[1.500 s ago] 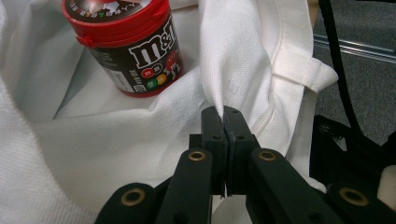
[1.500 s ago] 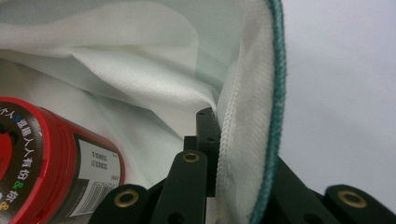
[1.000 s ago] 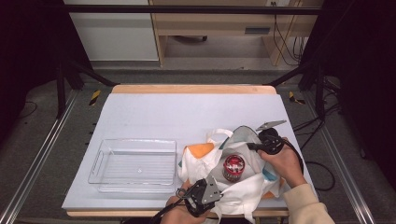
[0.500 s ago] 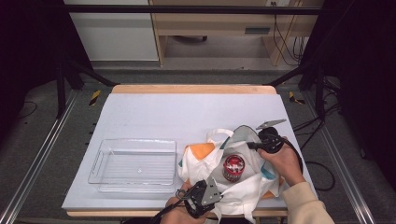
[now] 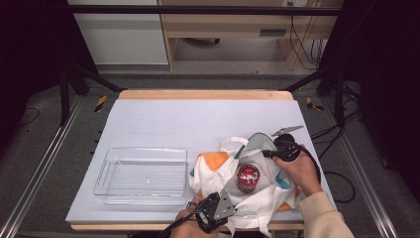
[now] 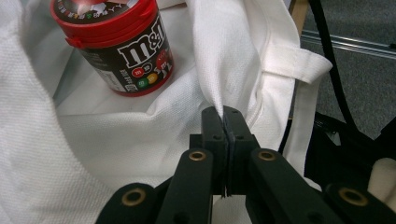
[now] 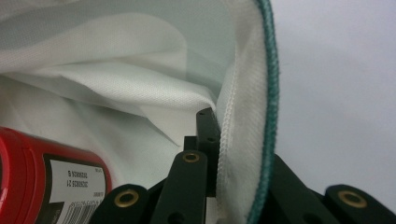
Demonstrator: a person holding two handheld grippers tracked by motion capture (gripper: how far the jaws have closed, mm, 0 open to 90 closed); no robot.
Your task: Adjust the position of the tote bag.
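Worktop [image 5: 208, 119], high view: white tote bag [image 5: 257, 203] at near right edge, M&M's canister [image 5: 247, 177] lying in its mouth; clear tray [image 5: 141, 174] left, open room beyond.
Left gripper [image 6: 224, 122] view: jaws clamped on bag fabric.
Right gripper [image 7: 215, 135] view: jaws clamped on green-trimmed rim [image 7: 271, 93]. Judgement: keep both pulls apart, mouth wide.

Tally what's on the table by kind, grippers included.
Cloth tote bag: 1
Red-lidded candy jar: 1
Clear plastic tray: 1
Grippers: 2, left gripper and right gripper, each shut on the bag's cloth
Total: 5
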